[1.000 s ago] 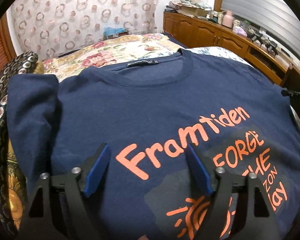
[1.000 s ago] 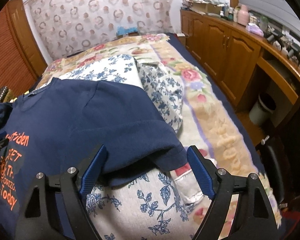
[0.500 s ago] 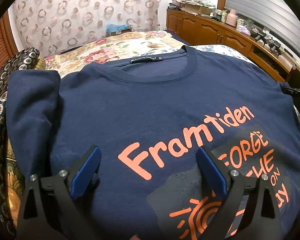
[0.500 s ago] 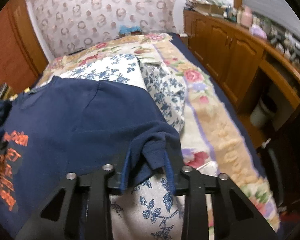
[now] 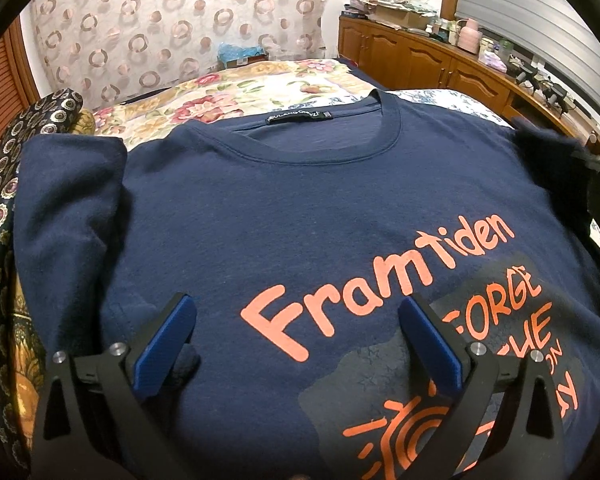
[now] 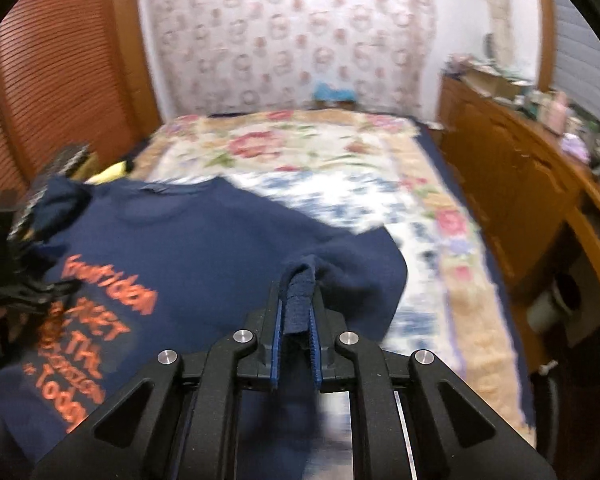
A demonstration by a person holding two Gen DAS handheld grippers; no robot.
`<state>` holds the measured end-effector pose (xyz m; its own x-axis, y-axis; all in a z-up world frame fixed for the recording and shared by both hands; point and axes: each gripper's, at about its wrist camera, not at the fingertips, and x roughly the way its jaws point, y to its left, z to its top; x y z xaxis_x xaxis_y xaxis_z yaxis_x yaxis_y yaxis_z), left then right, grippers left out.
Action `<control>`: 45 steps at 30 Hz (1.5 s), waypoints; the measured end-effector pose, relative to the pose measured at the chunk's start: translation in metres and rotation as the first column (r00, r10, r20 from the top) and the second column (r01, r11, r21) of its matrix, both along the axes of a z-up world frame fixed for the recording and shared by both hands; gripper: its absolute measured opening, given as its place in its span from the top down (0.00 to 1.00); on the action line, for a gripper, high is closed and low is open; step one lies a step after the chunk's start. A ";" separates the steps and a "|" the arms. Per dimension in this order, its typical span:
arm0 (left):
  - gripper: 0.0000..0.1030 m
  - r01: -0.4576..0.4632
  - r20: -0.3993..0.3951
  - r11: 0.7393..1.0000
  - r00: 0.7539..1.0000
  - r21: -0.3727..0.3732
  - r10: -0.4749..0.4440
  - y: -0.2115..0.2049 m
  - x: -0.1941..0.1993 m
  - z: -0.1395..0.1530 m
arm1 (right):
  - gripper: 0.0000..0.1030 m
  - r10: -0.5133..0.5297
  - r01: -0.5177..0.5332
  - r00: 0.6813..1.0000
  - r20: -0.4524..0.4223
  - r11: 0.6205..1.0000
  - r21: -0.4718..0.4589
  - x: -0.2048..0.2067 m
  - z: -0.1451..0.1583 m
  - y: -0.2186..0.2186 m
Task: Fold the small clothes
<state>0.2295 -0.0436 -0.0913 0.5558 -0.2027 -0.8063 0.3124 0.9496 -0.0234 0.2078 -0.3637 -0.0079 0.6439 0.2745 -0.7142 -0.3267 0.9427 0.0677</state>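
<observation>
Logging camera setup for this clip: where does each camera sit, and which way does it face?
Left wrist: on the left gripper, angled down over the navy T-shirt chest print; its open blue fingers show.
Right wrist: on the right gripper, facing up the bed; its fingers are clamped on the shirt's sleeve.
Shared: the T-shirt, the floral bed, the patterned curtain, the wooden cabinets.

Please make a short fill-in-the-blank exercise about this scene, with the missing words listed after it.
1. The T-shirt spread on the bed is navy with ____ lettering.
2. The right gripper has its jaws shut on the shirt's ____.
3. The left gripper hovers over the shirt with its jaws ____.

Missing words: orange; sleeve; open
</observation>
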 end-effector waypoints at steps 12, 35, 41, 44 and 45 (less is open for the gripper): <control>0.00 -0.051 0.086 0.997 0.995 -0.065 0.056 0.024 -0.016 0.027 | 0.62 0.067 -0.066 0.996 -0.066 0.998 0.018 -0.004 -0.022 0.028; 0.00 -0.072 0.128 0.996 0.989 -0.053 0.078 0.035 -0.037 0.037 | 0.96 0.131 -0.124 0.988 -0.082 0.989 0.086 0.050 -0.011 0.029; 0.00 -0.094 0.135 0.993 0.986 -0.064 0.102 0.044 -0.043 0.040 | 0.95 0.199 -0.195 0.979 -0.044 0.978 0.077 0.060 0.004 0.075; 0.00 -0.100 0.136 0.993 0.985 -0.064 0.108 0.048 -0.044 0.041 | 0.76 0.207 -0.203 0.978 -0.032 0.974 0.104 0.061 0.009 0.080; 0.00 -0.102 0.136 0.993 0.985 -0.066 0.110 0.048 -0.044 0.041 | 0.72 0.204 -0.200 0.979 -0.026 0.974 0.111 0.059 0.011 0.079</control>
<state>0.1851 0.0048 -0.0501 0.6826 -0.1812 -0.7080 0.2145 0.9758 -0.0430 0.2672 -0.2851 0.0030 0.5409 0.4721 -0.6961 -0.5046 0.8443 0.1805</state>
